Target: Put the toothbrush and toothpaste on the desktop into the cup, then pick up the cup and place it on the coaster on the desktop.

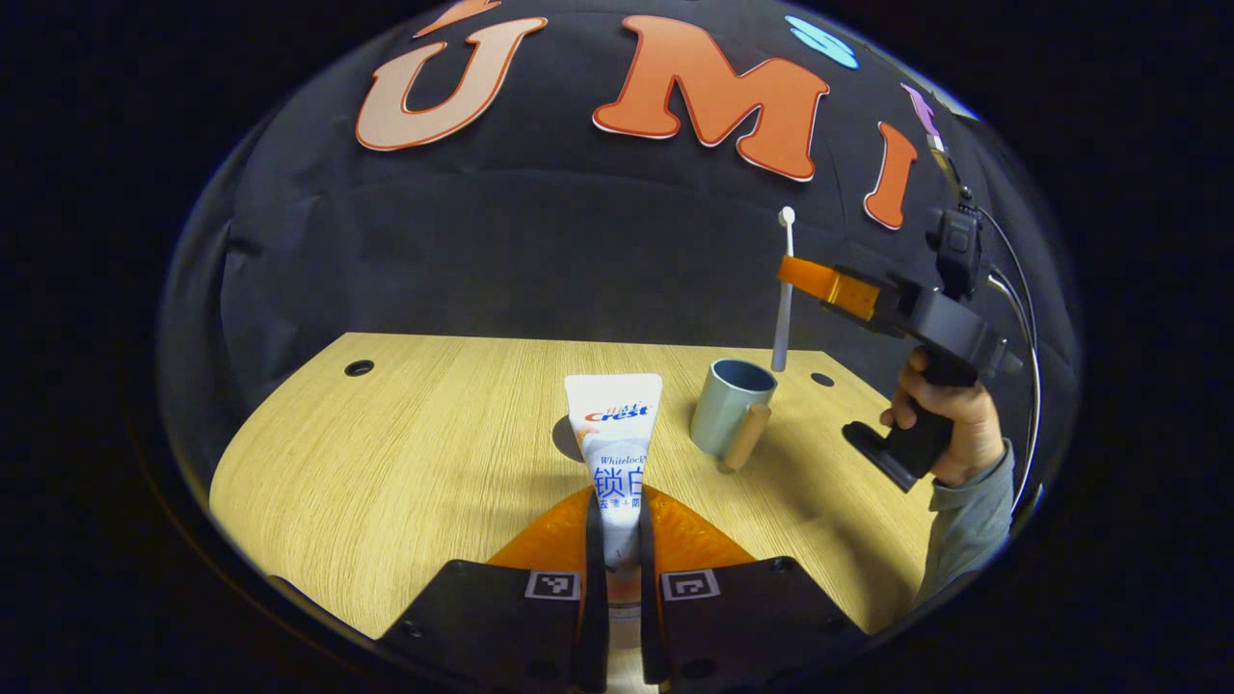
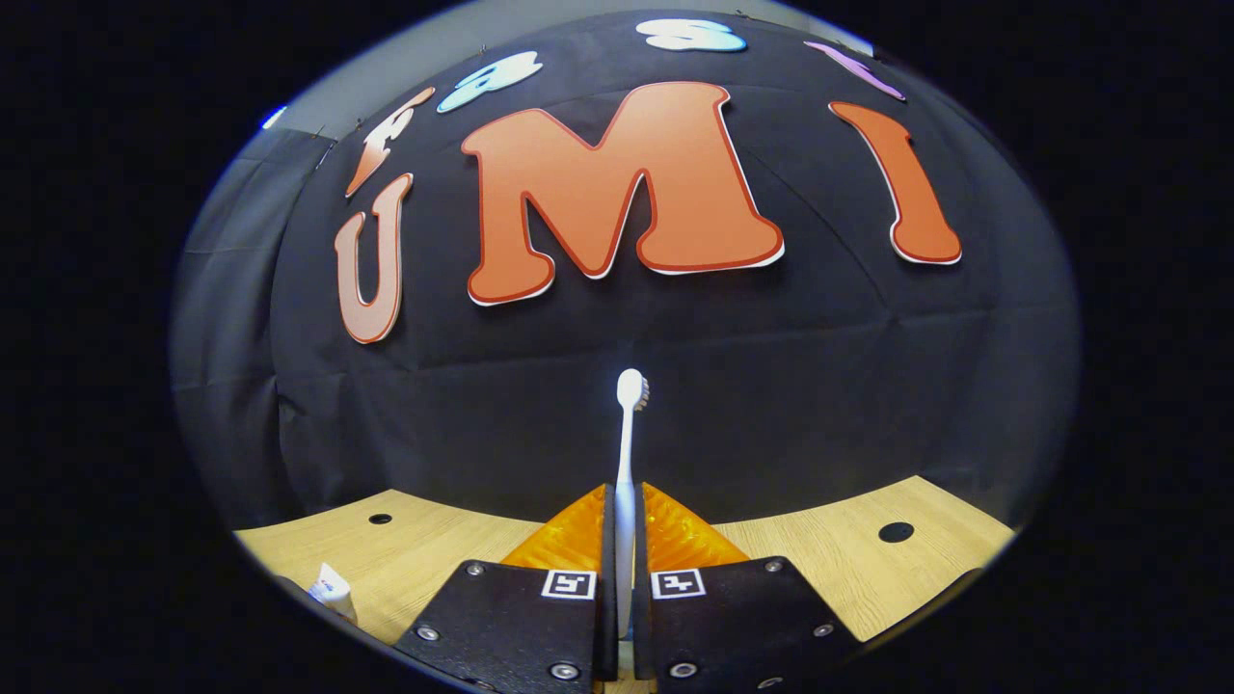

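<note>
left tool (image 1: 617,540): clamped on toothpaste (image 1: 614,443), tube raised over the bench (image 1: 386,453)
right tool (image 2: 625,540): clenched on toothbrush (image 2: 628,453), held upright, lower end just above cup (image 1: 730,405) rim
step: drop brush into cup
advice: centre the handle over the mouth, lower straight, release only once inside; keep clear of cup handle
coaster: not seen

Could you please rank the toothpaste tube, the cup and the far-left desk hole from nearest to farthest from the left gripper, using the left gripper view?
1. White toothpaste tube: clamped between the left gripper fingers.
2. Grey-blue cup with wooden handle: ahead, right of centre.
3. Dark round hole in the wooden desktop: far-left corner.
</note>
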`<state>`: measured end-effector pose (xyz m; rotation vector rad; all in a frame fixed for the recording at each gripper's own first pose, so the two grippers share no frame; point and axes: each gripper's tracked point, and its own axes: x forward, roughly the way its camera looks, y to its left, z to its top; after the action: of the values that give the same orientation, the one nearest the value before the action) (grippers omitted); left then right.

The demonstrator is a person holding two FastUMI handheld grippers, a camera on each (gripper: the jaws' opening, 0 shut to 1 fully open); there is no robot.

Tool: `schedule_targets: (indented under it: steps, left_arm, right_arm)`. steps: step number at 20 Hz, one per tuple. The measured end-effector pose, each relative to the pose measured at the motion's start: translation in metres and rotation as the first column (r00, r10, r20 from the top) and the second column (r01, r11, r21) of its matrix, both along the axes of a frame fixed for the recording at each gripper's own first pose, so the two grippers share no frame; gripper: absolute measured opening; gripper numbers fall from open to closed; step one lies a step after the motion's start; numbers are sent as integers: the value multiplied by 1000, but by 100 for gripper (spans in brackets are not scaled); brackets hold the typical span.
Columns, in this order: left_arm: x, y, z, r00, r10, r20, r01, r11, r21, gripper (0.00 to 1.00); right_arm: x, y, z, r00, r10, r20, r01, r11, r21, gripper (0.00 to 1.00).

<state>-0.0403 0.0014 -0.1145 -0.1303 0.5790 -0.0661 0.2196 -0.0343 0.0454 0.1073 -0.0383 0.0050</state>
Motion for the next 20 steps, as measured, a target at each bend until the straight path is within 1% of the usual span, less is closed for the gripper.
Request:
schedule_targets:
  steps: [2,3,4,5,6,7,11,13,15,19,20]
  left_arm:
    - [-2,1,19,999,-4,42,4,1000,-9,17]
    - [-2,2,29,998,-4,68,4,1000,-10,19]
    - [-3,3,40,996,-4,92,5,1000,-11,17]
    - [-4,4,51,993,-6,117,7,1000,-13,17]
    - [-4,4,61,990,-7,142,9,1000,-17,19]
    - [-3,3,73,986,-8,169,12,1000,-25,16]
    - [4,-1,113,962,-9,274,33,996,-82,16]
    - [11,-4,124,949,-6,314,38,995,-96,17]
    - [18,-6,128,941,4,340,34,994,-107,16]
    - [30,-15,133,934,15,356,40,988,-146,17]
    - [33,-16,134,934,21,358,41,985,-166,14]
  right_arm:
    - [8,0,-8,1000,-14,5,14,1000,-6,7]
    - [12,-2,-13,1000,-23,4,23,1000,-8,7]
    - [15,-2,-17,1000,-25,2,25,1000,-10,7]
    - [18,-3,-21,1000,-29,1,29,1000,-8,7]
    - [19,-5,-25,999,-33,2,33,999,-2,7]
    - [21,-5,-28,999,-34,1,34,999,6,7]
    - [23,-13,-48,998,-50,-29,50,999,-4,8]
    - [20,-18,-52,998,-57,-36,57,998,-6,9]
    - [18,-20,-55,998,-51,-46,52,998,18,9]
    - [7,-22,-66,996,-47,-81,47,999,5,9]
    - [2,-21,-65,996,-39,-82,40,999,1,9]
